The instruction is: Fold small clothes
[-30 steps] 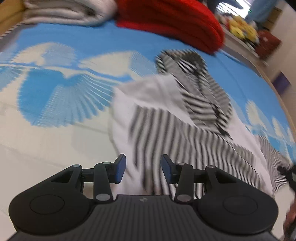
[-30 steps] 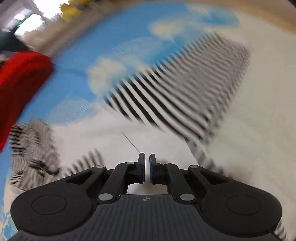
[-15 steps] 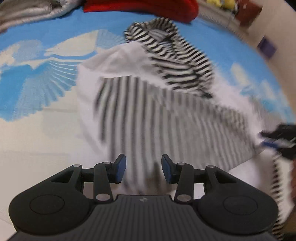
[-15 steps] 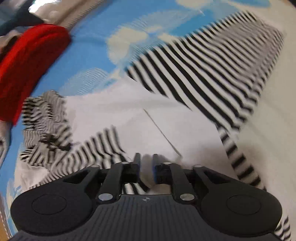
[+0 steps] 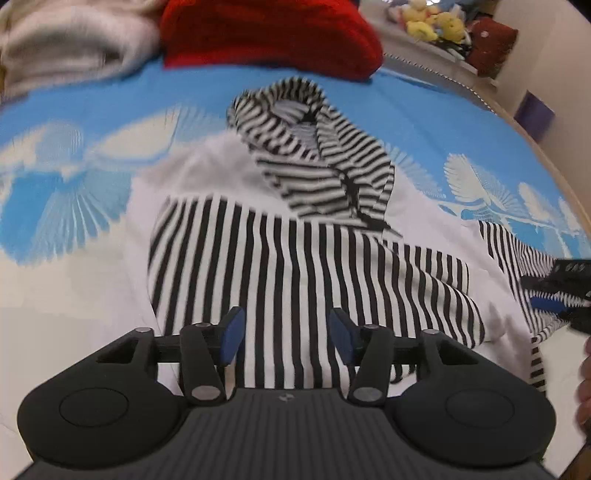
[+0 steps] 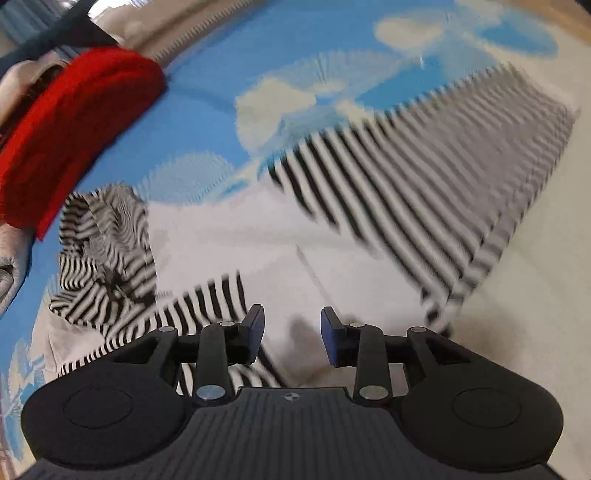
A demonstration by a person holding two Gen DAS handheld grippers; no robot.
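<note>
A black-and-white striped hooded top (image 5: 306, 266) is spread across the centre of the frame on a blue-and-white patterned bed (image 5: 92, 155). One sleeve appears folded across the body; the other sleeve (image 6: 424, 192), at upper right, is not yet folded. The left hand-held gripper (image 5: 284, 334) and right hand-held gripper (image 6: 292, 334) are both seen apart, holding nothing.

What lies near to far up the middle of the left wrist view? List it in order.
Left gripper, jaws open → striped sleeve folded across → striped hood → blue patterned sheet → red folded cloth.
</note>
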